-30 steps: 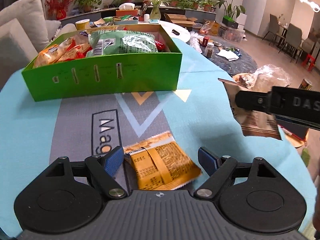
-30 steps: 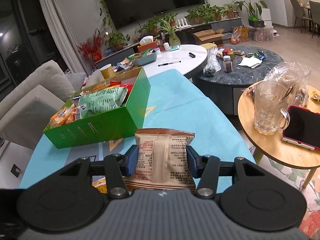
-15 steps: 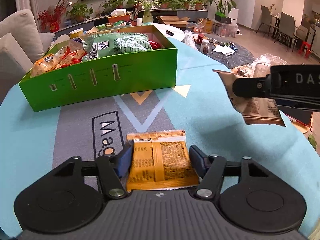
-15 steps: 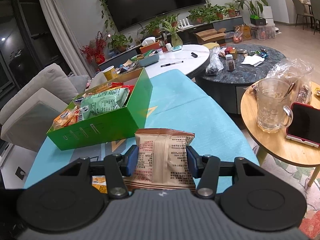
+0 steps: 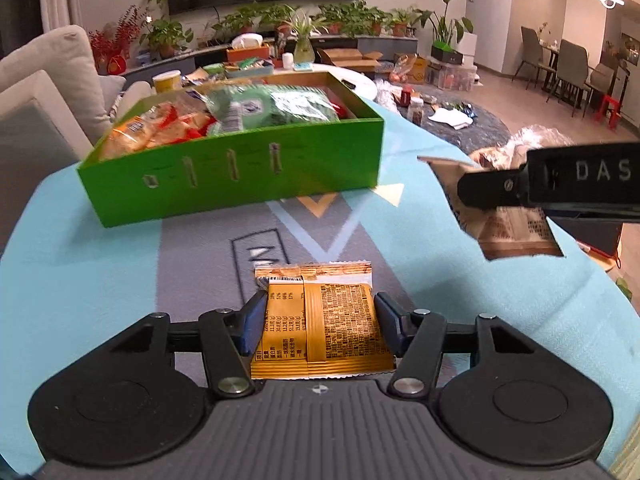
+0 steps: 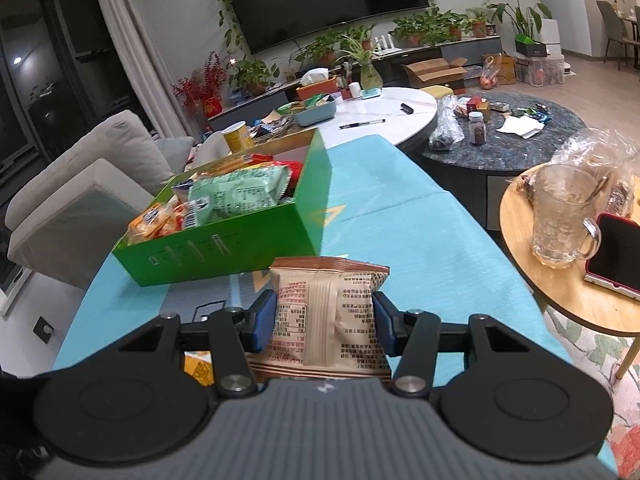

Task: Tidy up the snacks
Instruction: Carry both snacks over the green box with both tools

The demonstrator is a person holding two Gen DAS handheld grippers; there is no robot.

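Observation:
A green box (image 5: pixel 240 176) (image 6: pixel 224 248) holding several snack packets stands at the far side of the blue and grey mat. My left gripper (image 5: pixel 320 322) is shut on an orange snack packet (image 5: pixel 320 320) and holds it above the mat. My right gripper (image 6: pixel 324 320) is shut on a brown snack packet (image 6: pixel 328 312), held above the mat to the right of the box. The right gripper (image 5: pixel 552 188) and its brown packet (image 5: pixel 508 232) also show at the right edge of the left wrist view.
A round wooden side table (image 6: pixel 568 292) with a glass mug (image 6: pixel 560 216) and a phone (image 6: pixel 616 252) stands to the right. A white table (image 6: pixel 384 116) and a dark round table (image 6: pixel 516 136) lie beyond the mat. A sofa (image 6: pixel 80 184) is at the left.
My left gripper closed on the orange packet, squared it up and lifted it off the mat. My right gripper kept hold of the brown packet and rose slightly toward the box.

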